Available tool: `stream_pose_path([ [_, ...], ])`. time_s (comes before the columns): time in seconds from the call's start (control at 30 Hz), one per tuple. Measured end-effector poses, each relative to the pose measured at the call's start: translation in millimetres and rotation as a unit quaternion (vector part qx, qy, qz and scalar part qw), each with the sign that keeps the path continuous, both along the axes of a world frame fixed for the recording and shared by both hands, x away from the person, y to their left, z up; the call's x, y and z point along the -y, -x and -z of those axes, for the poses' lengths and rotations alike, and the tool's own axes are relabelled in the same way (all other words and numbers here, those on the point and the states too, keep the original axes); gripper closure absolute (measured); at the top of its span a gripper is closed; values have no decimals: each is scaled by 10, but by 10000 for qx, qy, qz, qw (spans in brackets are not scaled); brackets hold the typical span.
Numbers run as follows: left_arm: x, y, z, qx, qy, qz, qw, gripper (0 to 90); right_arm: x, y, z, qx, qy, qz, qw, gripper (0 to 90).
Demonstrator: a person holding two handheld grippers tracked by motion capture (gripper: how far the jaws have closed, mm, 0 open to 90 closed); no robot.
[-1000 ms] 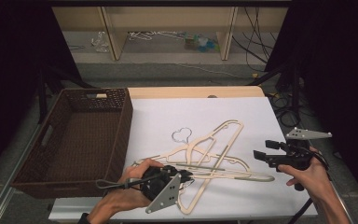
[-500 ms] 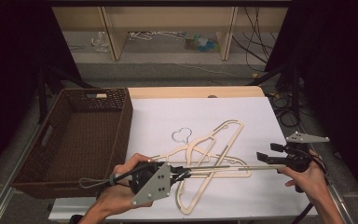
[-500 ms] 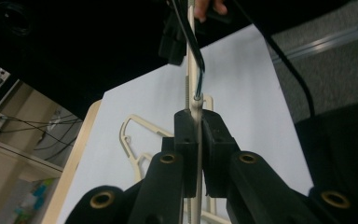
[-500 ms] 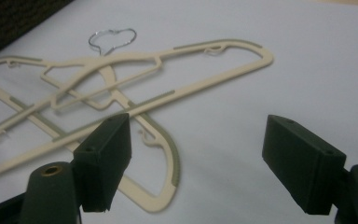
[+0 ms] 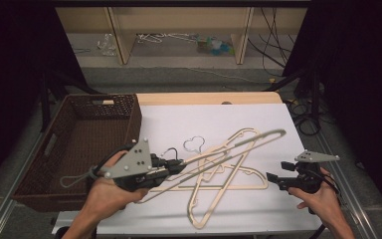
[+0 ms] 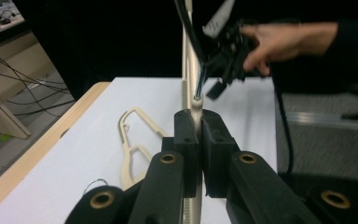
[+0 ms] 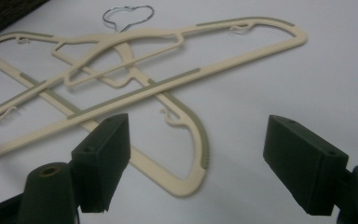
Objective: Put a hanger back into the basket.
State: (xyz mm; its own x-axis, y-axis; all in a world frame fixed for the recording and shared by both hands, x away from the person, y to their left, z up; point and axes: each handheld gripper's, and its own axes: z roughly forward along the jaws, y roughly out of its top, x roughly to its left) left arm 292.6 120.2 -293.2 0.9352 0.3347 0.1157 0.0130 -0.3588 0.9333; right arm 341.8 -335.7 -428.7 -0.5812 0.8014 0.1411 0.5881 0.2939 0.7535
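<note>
Cream matt plastic hangers (image 5: 219, 184) with ribbed grey grip strips and thin shiny wire hooks, dark woven wicker basket (image 5: 129, 119), smooth white matt tabletop (image 5: 278, 124) edged in pale wood, matt black plastic gripper pads (image 7: 303, 163)

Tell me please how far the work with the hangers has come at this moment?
Nothing looks finished: the brown basket holds no hanger. In hand: the left hand-held gripper is shut on one cream hanger, raised off the white table. Left to do: two more hangers lie crossed on the table. The right hand-held gripper is open beside them, its jaws just opening with nothing between.
</note>
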Motion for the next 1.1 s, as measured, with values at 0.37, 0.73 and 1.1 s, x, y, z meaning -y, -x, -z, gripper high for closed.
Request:
stream_pose_path([
  [0.37,-499,-173,-456,-686,941,-526,9918,859,-331,185,75,-140,205,-411,9988,214],
  [0.73,-1017,-326,-922,-654,1034,-1135,9860,859,-455,273,153,-299,420,-734,9960,194],
  [1.1,-1687,-665,-670,-477,629,-2030,9760,859,-471,266,171,-284,452,-840,9950,197],
])
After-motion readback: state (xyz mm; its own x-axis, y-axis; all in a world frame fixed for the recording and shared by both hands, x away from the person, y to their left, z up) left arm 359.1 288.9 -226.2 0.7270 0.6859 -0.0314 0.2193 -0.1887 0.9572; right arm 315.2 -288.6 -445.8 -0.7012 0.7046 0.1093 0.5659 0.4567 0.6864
